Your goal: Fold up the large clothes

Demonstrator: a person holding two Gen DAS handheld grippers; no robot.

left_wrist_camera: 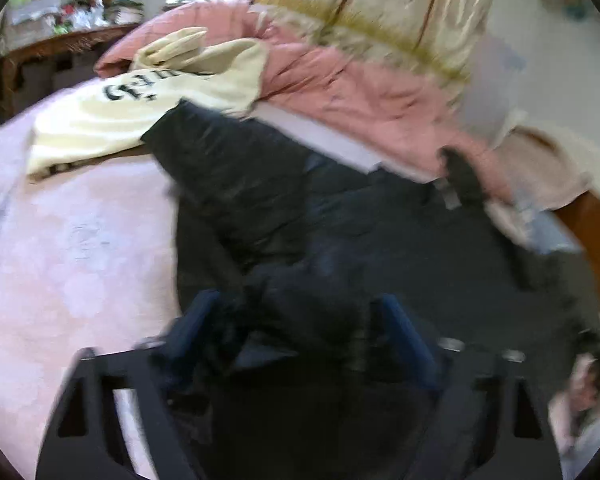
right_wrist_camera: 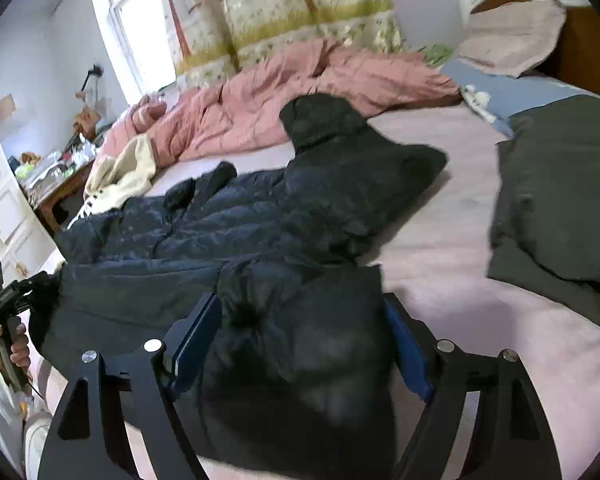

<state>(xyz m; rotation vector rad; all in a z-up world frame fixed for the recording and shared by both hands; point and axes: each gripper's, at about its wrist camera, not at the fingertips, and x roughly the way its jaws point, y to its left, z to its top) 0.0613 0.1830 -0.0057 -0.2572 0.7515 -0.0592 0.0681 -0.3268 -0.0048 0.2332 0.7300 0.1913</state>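
- Biggest thing on show is the bed (right_wrist_camera: 440, 216), pale pink sheet across it, taking up most of both views.
- Sprawled over the middle of it is the dark navy puffer jacket (right_wrist_camera: 260, 216), quilted and shiny, with its hood (right_wrist_camera: 320, 120) pointing up toward the far side of the bed and a sleeve cuff (right_wrist_camera: 204, 184) flopped over its body.
- Behind the jacket a rumpled pink quilt (right_wrist_camera: 284, 96) runs along the far edge, under a curtain printed with trees (right_wrist_camera: 276, 8).
- At the right in the right wrist view lies a dark grey folded garment (right_wrist_camera: 556, 200), apart from the jacket with bare sheet between them.
- A cream sweatshirt (left_wrist_camera: 140, 108) with dark lettering sits by the quilt, the jacket's edge overlapping one corner.
- A wooden side table (right_wrist_camera: 56, 192) stands cluttered beyond the bed, under the window.
- Right gripper (right_wrist_camera: 300, 336): jaws spread wide, a dark fold of the jacket bulging up between the blue pads, which do not look to be pinching it.
- Left gripper (left_wrist_camera: 300, 320): picture badly blurred, jaws parted with jacket fabric bunched between them; no clear squeeze visible.
- The person's hand (right_wrist_camera: 8, 344) shows at the left edge, wrapped round the left gripper's handle.
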